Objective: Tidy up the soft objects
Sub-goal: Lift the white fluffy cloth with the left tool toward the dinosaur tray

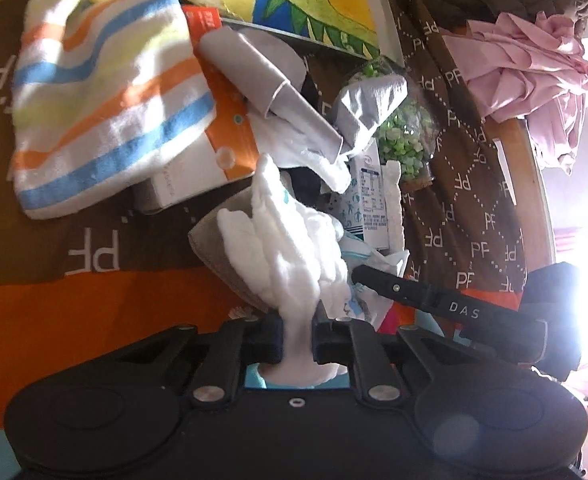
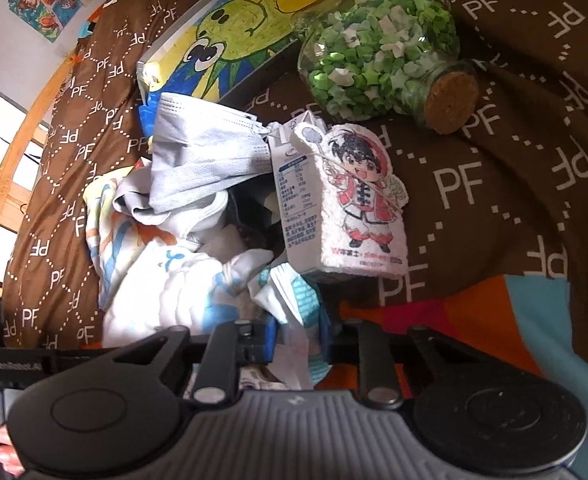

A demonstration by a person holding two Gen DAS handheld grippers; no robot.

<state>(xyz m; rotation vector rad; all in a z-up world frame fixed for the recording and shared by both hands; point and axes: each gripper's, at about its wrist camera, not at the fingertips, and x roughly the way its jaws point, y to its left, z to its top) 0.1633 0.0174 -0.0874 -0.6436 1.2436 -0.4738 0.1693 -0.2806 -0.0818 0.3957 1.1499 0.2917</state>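
Both grippers sit low in their own views. Left gripper [image 1: 298, 344] has its black jaws pinched on a bunched white fluffy cloth [image 1: 289, 248], which rises from between them and fans out above. Right gripper [image 2: 300, 344] has its jaws set apart with a thin white-and-blue printed cloth [image 2: 294, 304] lying between them — whether they press it I cannot tell. In the left view, one black finger of the right gripper (lettered "DAS") slants in just right of the fluffy cloth.

Under everything lies a brown bedspread printed with white "PF" letters [image 2: 474, 184], with an orange band nearest the grippers. Behind the fluffy cloth sits a grey felt-like pad [image 1: 221, 256]. Farther on, a white towel with orange, blue and yellow stripes [image 1: 105, 96] drapes over a white-and-orange carton [image 1: 229, 128]. Grey pleated face masks [image 2: 209, 156] top the central heap, beside a small white-and-blue milk carton [image 2: 294, 200] and a white foam cut-out of a cartoon boy in red [image 2: 362, 200] — touching it. Beyond lie a cork-stoppered glass jar of green paper stars [image 2: 382, 48] on its side, a bright yellow-green cartoon painting [image 2: 229, 40], and a crumpled pink garment [image 1: 530, 76].
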